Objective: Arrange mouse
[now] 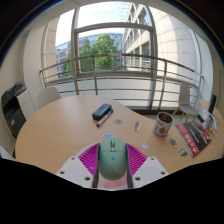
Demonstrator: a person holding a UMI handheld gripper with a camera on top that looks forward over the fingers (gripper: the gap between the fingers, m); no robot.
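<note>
Mouse (111, 158) pinched between my gripper (111, 172) pads, held above the round table (60, 125).
Grip sits on its curved sides; it could slip or twist when lowered.

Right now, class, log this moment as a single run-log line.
fingers: shut on mouse | mouse: lifted above table | beyond: black case, mug

gripper (112, 172): two-finger handheld unit | fingers (76, 170): pale grey-white blocky bodies with angled outer faces, one each side | pads (92, 158): magenta, ribbed with fine parallel lines, lining the inner faces of the jaws | housing: dark below the fingers | cables, screws, markings: none discernible | sleeve, hand: not seen
</note>
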